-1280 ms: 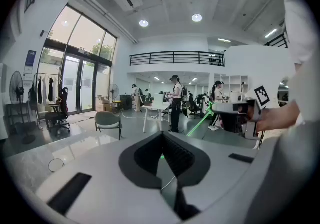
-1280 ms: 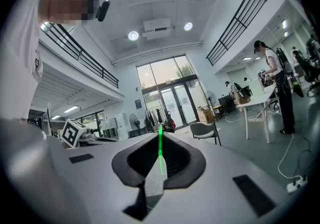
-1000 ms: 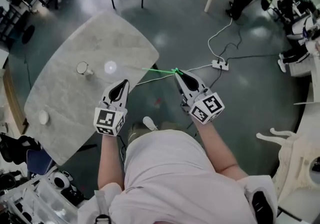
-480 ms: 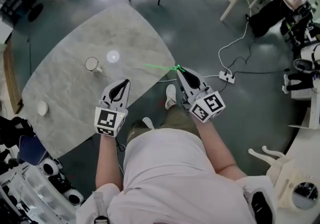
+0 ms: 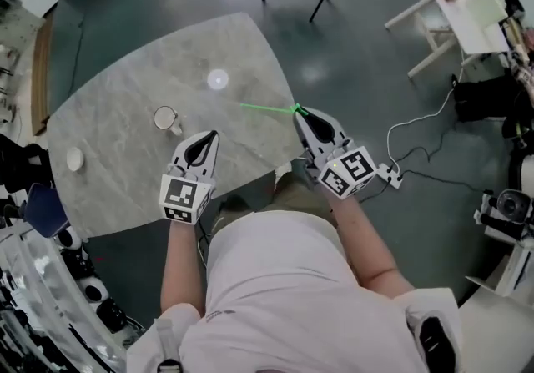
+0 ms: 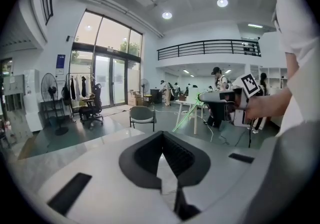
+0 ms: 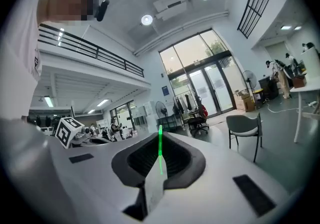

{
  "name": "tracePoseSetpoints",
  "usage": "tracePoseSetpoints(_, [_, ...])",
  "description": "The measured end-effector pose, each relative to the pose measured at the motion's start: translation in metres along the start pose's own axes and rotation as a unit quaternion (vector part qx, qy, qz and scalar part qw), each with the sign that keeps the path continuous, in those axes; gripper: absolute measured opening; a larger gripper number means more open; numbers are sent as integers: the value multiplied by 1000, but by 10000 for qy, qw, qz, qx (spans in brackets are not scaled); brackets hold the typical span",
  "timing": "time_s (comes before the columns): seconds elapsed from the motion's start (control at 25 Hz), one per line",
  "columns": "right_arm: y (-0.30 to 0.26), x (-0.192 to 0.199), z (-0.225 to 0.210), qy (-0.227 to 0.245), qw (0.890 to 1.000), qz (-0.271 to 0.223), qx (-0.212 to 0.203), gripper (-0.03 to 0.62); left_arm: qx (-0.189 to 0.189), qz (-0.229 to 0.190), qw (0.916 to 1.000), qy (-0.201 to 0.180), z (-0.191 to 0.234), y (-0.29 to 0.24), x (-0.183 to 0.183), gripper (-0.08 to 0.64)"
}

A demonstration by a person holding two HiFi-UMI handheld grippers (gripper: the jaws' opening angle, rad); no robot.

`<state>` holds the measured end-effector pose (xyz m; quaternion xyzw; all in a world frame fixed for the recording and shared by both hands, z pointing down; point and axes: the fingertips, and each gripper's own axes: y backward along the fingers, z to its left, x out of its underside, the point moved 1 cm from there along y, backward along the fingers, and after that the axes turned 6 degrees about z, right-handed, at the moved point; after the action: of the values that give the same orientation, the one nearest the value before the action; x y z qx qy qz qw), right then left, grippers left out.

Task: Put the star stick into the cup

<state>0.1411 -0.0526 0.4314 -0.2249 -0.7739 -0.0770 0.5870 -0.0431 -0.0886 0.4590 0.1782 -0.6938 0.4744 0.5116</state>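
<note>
Two grippers now hang over the worktop; a sec ago the right gripper and its star stick were out over bare floor. Right fingers closed on stick's end, unchanged. Shaft juts out leftward from them, approx level. Left gripper: fingers shut, nothing btwn. Cup sits ahead-left of left fingers, nearer than before, w/ clear gap to stick's free tip. Meaning: carry leg nearly done. What's left, prob, is swinging tip over cup mouth, tilting down & releasing.
</note>
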Motion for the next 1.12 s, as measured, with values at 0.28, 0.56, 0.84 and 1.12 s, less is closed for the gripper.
tracePoseSetpoints(0.28, [-59, -18, -50, -79, 9955, 307, -890, 25, -873, 303, 9946, 482, 24, -29, -7, 3])
tracePoseSetpoints(0.56, [-109, -26, -50, -7, 9816, 605, -1811, 25, -1824, 479, 9756, 1122, 37, -15, 9, 3])
tracePoseSetpoints(0.84, [-144, -23, -24, 95, 9678, 841, -2372, 25, -2431, 421, 9559, 1593, 42, 18, 27, 3])
tracePoseSetpoints(1.12, [-182, -15, 31, 168, 9577, 989, -2696, 25, -2720, 552, 9447, 1749, 52, 58, 57, 3])
